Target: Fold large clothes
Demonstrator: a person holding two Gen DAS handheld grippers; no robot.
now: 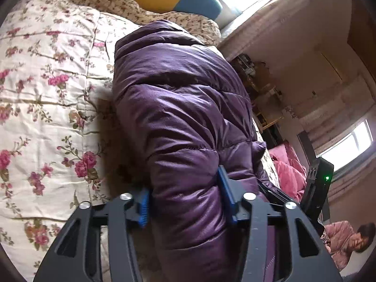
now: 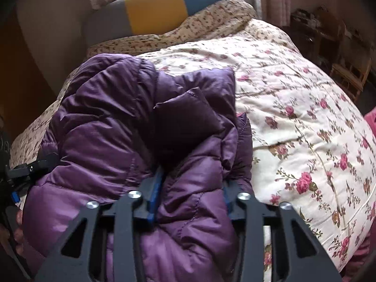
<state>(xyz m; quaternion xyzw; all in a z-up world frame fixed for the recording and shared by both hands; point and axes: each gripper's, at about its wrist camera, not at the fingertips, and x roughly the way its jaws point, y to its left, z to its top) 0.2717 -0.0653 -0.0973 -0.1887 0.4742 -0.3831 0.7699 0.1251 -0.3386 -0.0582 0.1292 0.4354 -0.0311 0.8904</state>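
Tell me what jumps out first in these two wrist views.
The purple puffer jacket fills the middle of both views, bunched on the floral quilt. The left gripper and right gripper each clamp a thick fold of it between blue pads. Behind, a yellow and teal headboard stands at the bed's far end.

Bed (image 2: 305,108) carrying floral quilt (image 1: 47,89), cream with pink roses, spreading across top. Purple puffer jacket (image 1: 183,108) lying bunched directly on quilt. Second small-flowered cover (image 2: 211,21) bunching at far end, resting against yellow-and-teal headboard (image 2: 155,9).
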